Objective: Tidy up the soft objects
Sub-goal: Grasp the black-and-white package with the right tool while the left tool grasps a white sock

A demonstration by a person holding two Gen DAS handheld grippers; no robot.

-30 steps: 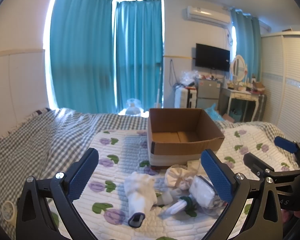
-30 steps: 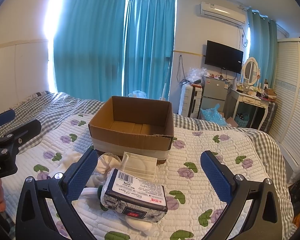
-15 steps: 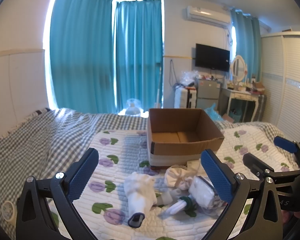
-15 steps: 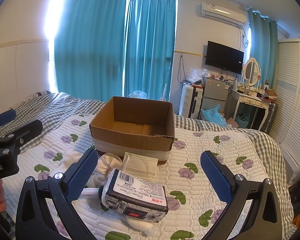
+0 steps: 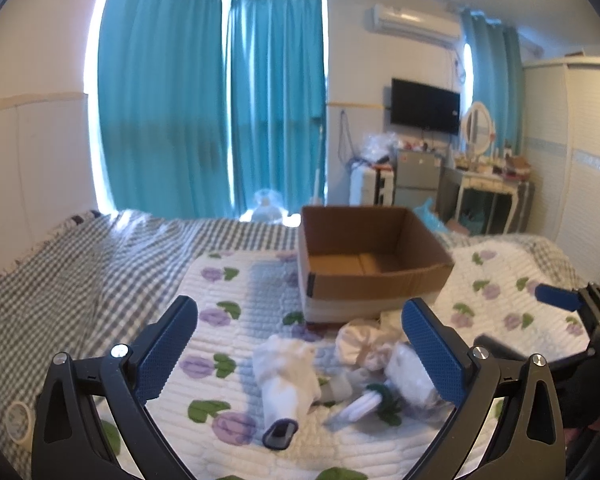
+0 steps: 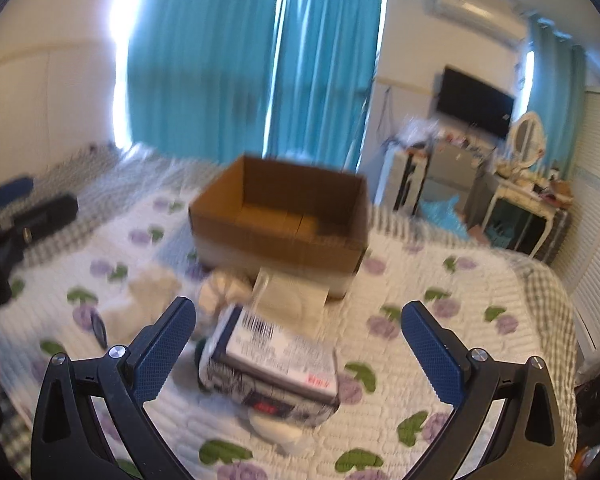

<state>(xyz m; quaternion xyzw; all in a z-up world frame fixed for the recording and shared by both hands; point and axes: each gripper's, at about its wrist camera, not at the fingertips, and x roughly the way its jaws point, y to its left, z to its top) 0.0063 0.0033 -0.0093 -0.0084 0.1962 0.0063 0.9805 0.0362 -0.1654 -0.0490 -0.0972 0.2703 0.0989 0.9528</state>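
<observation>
An open, empty cardboard box (image 5: 370, 264) (image 6: 280, 220) stands on the flowered quilt. In front of it lies a heap of soft items: a white rolled sock (image 5: 286, 376), a white tied bundle (image 5: 358, 344), a white and green item (image 5: 370, 400) and a wrapped tissue pack (image 6: 274, 364) (image 5: 410, 376) with a barcode label. A clear flat packet (image 6: 292, 300) leans against the box. My left gripper (image 5: 300, 344) is open above the heap, holding nothing. My right gripper (image 6: 298, 346) is open too, over the tissue pack, and shows at the right of the left wrist view (image 5: 556, 300).
A grey checked blanket (image 5: 80, 280) covers the bed's left side, with a roll of tape (image 5: 18, 420) on it. Teal curtains, a small fridge, a dressing table (image 5: 488, 188) and a wardrobe stand beyond the bed. A small dark object (image 5: 280, 434) lies by the sock.
The right wrist view has swung and blurred: the gripper moved forward and down toward the tissue pack, which now looks nearer. The left gripper has barely moved. Both stay open.
</observation>
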